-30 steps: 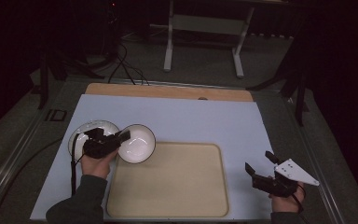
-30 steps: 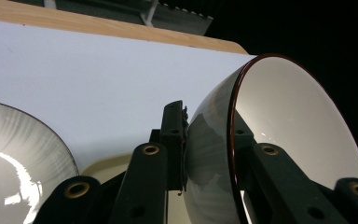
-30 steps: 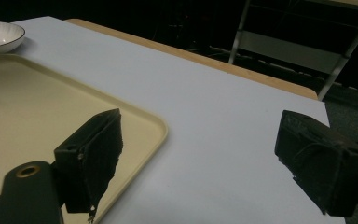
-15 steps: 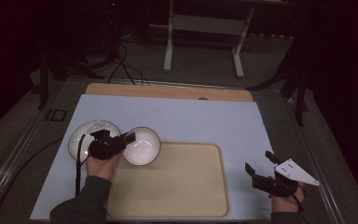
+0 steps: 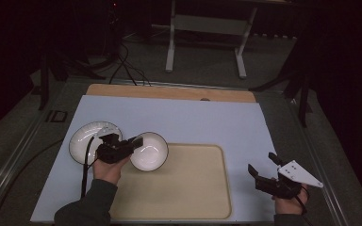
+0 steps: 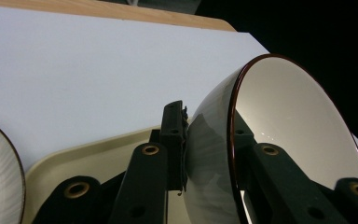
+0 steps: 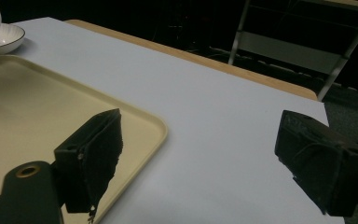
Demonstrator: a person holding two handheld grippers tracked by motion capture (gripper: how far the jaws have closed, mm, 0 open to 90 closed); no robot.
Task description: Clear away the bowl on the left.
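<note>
A white bowl with a dark rim (image 5: pixel 149 151) hangs tilted over the far left corner of the cream tray (image 5: pixel 188 193). My left gripper (image 5: pixel 133 144) is shut on its rim. In the left gripper view one jaw presses the bowl's (image 6: pixel 284 130) outer wall and the other sits inside it, with my left gripper (image 6: pixel 209 135) clamping the wall between them. A white plate (image 5: pixel 86 139) lies on the mat just left of that hand. My right gripper (image 5: pixel 261 162) rests open near the mat's right front corner, right of the tray, holding nothing. In the right gripper view my right gripper (image 7: pixel 205 154) has wide-apart jaws over bare mat.
A pale blue mat (image 5: pixel 193 117) covers the table, with a wooden strip (image 5: pixel 169 92) along its far edge. A metal stand (image 5: pixel 205 28) rises behind the table in the dark. The tray (image 7: pixel 37 107) and the plate (image 7: pixel 7 35) show in the right gripper view.
My left gripper has carried the bowl a little to the right and nearer, off the plate's side and over the tray's corner. The right gripper has stayed still.
</note>
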